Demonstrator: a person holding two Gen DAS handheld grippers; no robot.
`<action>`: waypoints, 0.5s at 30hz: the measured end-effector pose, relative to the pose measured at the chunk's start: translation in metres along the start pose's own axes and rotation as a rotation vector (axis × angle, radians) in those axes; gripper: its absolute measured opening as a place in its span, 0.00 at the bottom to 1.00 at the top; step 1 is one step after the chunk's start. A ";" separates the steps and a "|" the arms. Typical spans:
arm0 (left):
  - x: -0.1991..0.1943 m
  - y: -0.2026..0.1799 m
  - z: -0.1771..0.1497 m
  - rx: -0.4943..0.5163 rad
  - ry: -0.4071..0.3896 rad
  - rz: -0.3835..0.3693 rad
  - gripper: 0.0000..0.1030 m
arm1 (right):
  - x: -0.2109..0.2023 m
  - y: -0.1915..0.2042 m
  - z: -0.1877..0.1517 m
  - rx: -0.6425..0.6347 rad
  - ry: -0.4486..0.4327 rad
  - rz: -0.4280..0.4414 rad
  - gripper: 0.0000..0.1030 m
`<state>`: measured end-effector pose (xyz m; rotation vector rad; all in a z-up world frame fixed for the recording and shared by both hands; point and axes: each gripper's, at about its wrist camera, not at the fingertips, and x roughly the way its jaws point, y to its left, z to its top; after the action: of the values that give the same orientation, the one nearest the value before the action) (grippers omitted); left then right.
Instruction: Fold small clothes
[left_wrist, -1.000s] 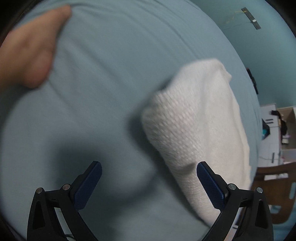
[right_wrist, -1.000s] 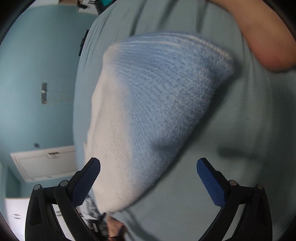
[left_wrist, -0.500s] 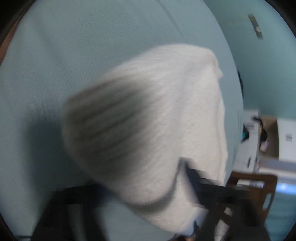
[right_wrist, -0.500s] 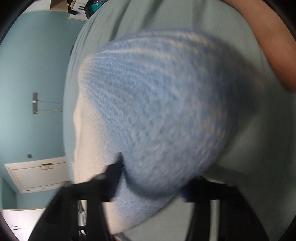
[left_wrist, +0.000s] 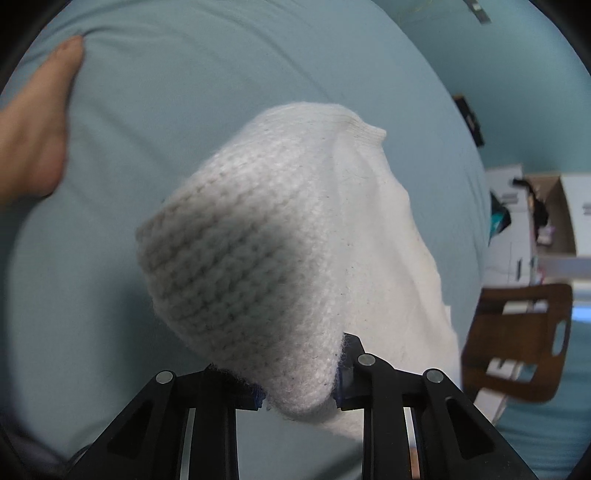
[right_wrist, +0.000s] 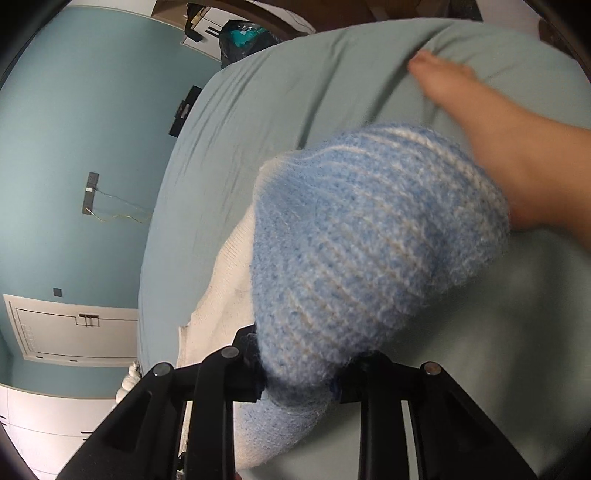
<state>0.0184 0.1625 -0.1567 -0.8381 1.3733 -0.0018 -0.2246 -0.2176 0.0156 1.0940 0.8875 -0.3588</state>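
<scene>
A small knitted garment hangs lifted over the pale teal bedsheet (left_wrist: 184, 92). Its white end (left_wrist: 277, 240) fills the left wrist view, where my left gripper (left_wrist: 299, 398) has its jaws closing, pads pressing the knit's lower edge. The right wrist view shows the garment's blue, faintly striped end (right_wrist: 369, 251), with white knit (right_wrist: 229, 295) trailing down to the left. My right gripper (right_wrist: 299, 391) is also closing on the blue edge, which bunches between its pads. The fingertips of both are mostly hidden by the fabric.
A person's bare foot (left_wrist: 33, 140) rests on the sheet at the left, and appears at the upper right (right_wrist: 498, 129) in the right wrist view. Beyond the bed's edge stand a wooden chair (left_wrist: 517, 332), a cardboard box (left_wrist: 554, 206) and a black bag (right_wrist: 240, 37).
Both grippers went from wide open over the lying garment to closed on its ends. The garment has come up off the sheet and now fills the middle of both views.
</scene>
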 end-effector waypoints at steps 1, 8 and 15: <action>-0.006 0.000 -0.008 0.029 0.006 0.024 0.24 | -0.007 -0.007 -0.003 0.011 0.008 -0.007 0.20; -0.050 0.009 -0.060 0.152 0.043 0.120 0.24 | -0.022 -0.045 -0.015 0.055 0.143 -0.060 0.20; -0.058 -0.014 -0.037 0.058 0.098 0.120 0.23 | -0.006 -0.025 0.004 0.102 0.192 -0.080 0.21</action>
<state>-0.0208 0.1601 -0.0988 -0.7139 1.5070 0.0098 -0.2428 -0.2333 0.0049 1.2037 1.0949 -0.3735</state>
